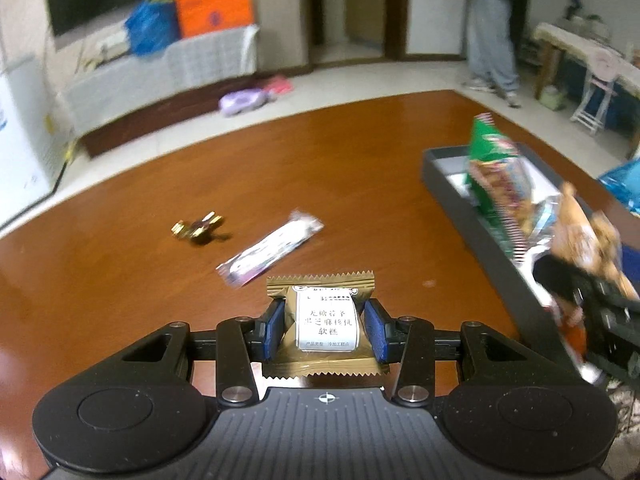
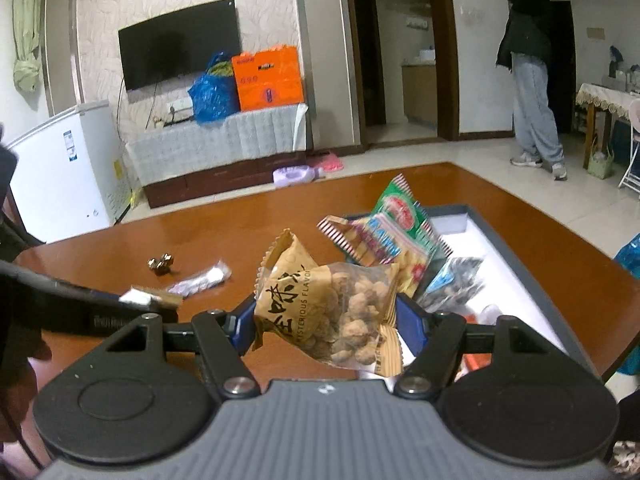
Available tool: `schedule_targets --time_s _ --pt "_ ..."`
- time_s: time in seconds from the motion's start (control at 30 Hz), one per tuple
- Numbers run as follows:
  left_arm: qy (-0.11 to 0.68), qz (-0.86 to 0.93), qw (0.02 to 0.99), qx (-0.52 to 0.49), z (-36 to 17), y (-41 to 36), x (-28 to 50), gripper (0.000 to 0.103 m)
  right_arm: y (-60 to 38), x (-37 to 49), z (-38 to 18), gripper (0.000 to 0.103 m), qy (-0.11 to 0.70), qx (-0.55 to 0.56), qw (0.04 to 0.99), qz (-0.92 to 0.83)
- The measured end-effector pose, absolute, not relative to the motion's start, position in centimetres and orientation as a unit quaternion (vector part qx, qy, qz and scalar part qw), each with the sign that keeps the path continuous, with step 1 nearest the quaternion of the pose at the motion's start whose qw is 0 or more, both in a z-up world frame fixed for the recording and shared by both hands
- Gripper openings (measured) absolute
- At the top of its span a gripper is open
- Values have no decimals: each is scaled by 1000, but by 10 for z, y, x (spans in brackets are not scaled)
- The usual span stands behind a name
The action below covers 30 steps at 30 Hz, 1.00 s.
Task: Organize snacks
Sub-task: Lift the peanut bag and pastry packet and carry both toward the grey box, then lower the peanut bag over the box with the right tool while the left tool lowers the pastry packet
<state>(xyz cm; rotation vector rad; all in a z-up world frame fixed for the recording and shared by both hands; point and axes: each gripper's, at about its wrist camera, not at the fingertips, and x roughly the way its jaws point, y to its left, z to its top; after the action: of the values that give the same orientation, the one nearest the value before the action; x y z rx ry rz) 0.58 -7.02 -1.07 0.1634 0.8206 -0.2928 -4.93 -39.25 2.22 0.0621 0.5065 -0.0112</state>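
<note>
My left gripper (image 1: 325, 326) is shut on a gold-brown cake packet (image 1: 326, 320) with a white label, held just above the brown table (image 1: 280, 168). My right gripper (image 2: 326, 320) is shut on a tan bag of brown nut balls (image 2: 332, 308), near the front left end of the grey box (image 2: 520, 276). The box (image 1: 472, 216) holds a green-and-red snack bag (image 2: 396, 232) and a dark packet (image 2: 452, 284). On the table lie a long clear-white wrapped bar (image 1: 272, 248) and a small gold-wrapped candy (image 1: 196, 230). The right gripper with its bag (image 1: 588, 256) shows at the right of the left wrist view.
A person (image 2: 532, 72) stands at the far right by a doorway. A TV cabinet with a blue bag (image 2: 212, 92) and an orange box (image 2: 268, 78) is behind the table. A white freezer (image 2: 68, 168) stands left. A blue bag (image 2: 630, 254) lies beyond the box.
</note>
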Motion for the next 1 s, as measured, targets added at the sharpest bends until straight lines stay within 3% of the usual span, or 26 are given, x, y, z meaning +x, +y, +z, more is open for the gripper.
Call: schedule_targets --time_s 0.3,1.0 --pt "364 -212 903 84 -7 -112 -8 44 -451 -40 38 70 205 39 975 -81" --pt "363 -374 848 101 -32 -215 -26 44 -538 -3 10 70 311 147 936 -82"
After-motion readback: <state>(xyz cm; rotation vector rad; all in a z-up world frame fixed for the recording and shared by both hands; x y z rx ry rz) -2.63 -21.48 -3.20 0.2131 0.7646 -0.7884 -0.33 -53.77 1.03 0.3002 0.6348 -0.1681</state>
